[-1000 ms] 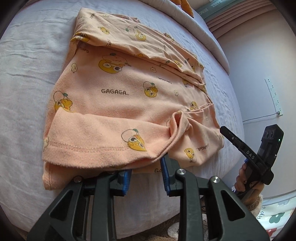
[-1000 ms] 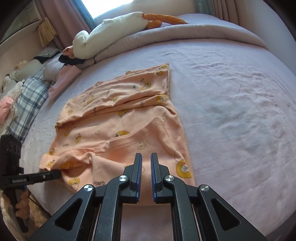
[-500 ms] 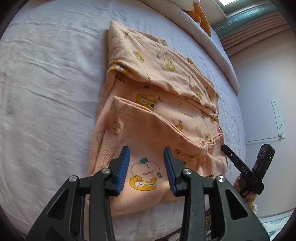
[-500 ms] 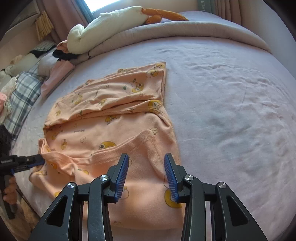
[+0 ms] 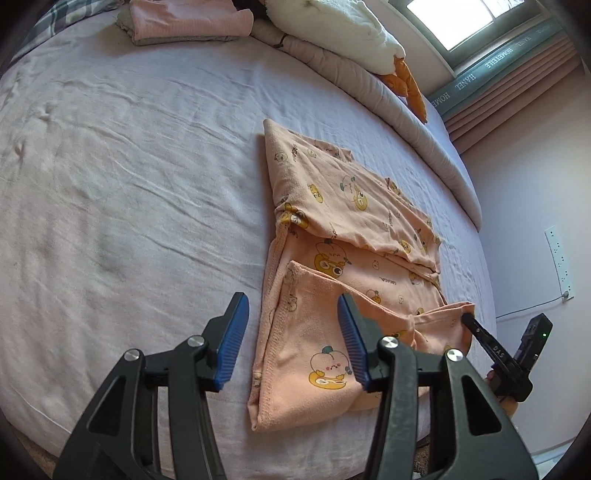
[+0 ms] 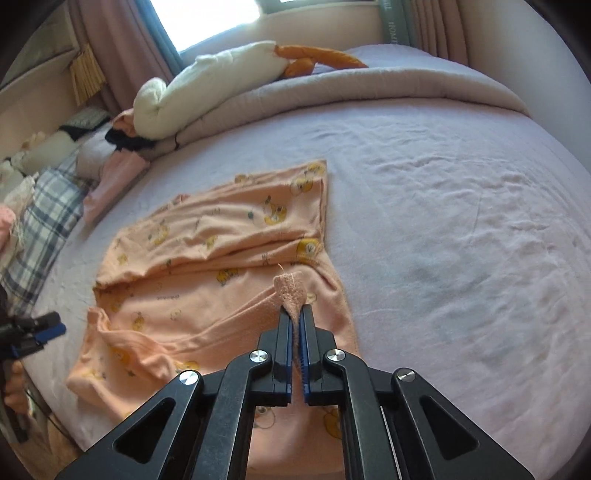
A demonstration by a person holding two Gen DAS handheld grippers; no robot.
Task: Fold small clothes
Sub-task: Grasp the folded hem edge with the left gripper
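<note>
Left wrist view: left tongs (image 5: 291, 339) spread wide, blue pads (image 5: 234, 336) apart, holding nothing. They hover over the near edge of the peach garment (image 5: 354, 266), which lies flat on the bed (image 5: 110, 184), partly folded, with a near flap turned up over the body and a sleeve-like layer folded across the far half. One finger sits over bare sheet just left of the garment's hem, the other over the flap with the cartoon print. The right tongs (image 5: 466, 318) come in from the right, tip at the garment's right corner; closure cannot be told from this view. Behind: rolled grey duvet (image 5: 369, 85) along the far edge of the bed, white plush toy (image 5: 332, 22) with orange feet on top, folded pink clothes (image 5: 184, 18) at the far left corner. Wall socket (image 5: 559, 258) with cord on the right wall.

Right wrist view: right tongs (image 6: 295, 317) closed narrow on a pinched corner of the peach garment (image 6: 207, 258); a fabric tab sticks up between the pads and blocks the fabric just beyond. Rest of the garment spreads left and away on the bed (image 6: 461, 221). Left tongs (image 6: 40, 328) visible at the far left edge, beside the garment's left corner, not touching it. Plaid cloth (image 6: 44, 229) and piled clothes along the left, white plush toy (image 6: 207, 85) on the grey duvet (image 6: 369, 88) at the back, curtains behind.
</note>
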